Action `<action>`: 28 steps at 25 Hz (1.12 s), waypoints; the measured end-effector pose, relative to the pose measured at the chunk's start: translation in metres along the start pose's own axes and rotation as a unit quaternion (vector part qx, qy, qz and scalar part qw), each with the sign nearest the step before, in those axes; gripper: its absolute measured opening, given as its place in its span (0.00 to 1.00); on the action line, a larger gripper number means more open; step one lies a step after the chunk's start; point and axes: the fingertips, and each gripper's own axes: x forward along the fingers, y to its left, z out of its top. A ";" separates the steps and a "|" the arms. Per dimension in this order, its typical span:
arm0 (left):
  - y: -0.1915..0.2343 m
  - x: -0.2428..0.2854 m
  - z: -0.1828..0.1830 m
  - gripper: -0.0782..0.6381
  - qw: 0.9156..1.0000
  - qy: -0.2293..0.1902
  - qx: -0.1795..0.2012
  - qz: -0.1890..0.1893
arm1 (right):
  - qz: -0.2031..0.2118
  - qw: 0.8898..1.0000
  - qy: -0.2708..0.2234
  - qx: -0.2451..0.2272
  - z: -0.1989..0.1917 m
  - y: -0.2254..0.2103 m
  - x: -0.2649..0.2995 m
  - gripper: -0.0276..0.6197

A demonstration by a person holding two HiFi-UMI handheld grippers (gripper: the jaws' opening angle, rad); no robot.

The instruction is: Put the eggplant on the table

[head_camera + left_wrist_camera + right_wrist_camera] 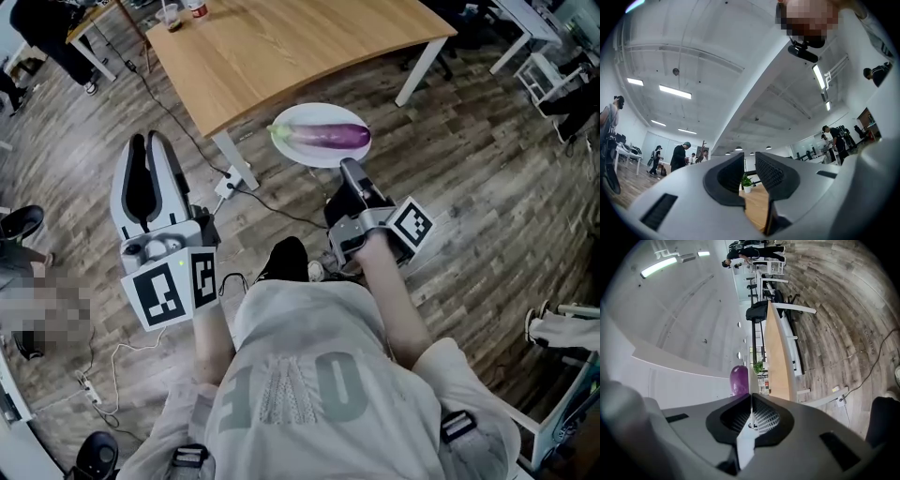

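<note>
Wood-plank flooring (487,187) is lying below us, with a wooden table (281,47) ahead. We are holding the right gripper (349,171) level, its fingers clamping shut on the near rim of a white plate (314,114). The purple eggplant (328,137) is lying on that plate, just beyond the fingertips and not yet on the table. We are holding the left gripper (155,178) tilted upward, its fingers standing apart and gripping nothing.

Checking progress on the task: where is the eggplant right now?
In the head view, the eggplant lies on a white plate just short of the wooden table's near edge; the right gripper grips the plate's rim.
</note>
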 end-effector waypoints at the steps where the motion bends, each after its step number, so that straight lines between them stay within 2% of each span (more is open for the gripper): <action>1: 0.010 -0.005 0.002 0.22 1.000 0.000 0.002 0.005 | -0.002 1.000 0.000 0.001 -0.006 0.000 0.000 0.08; 4: 0.030 -0.008 0.007 0.22 1.000 -0.007 0.010 0.019 | -0.010 1.000 0.001 -0.002 -0.015 -0.005 0.005 0.08; 9: 0.005 0.034 -0.024 0.22 1.000 -0.007 0.012 0.017 | -0.007 1.000 0.006 -0.004 0.026 -0.020 0.037 0.08; 13: 0.005 0.081 -0.053 0.22 1.000 0.004 0.008 0.011 | -0.011 1.000 -0.001 0.003 0.042 -0.027 0.076 0.08; 22: 0.009 0.194 -0.099 0.22 1.000 0.012 0.009 0.009 | -0.018 1.000 0.013 -0.019 0.090 -0.028 0.185 0.08; 28: 0.023 0.292 -0.127 0.22 1.000 0.014 0.010 0.005 | -0.026 0.999 0.017 -0.017 0.117 -0.028 0.273 0.08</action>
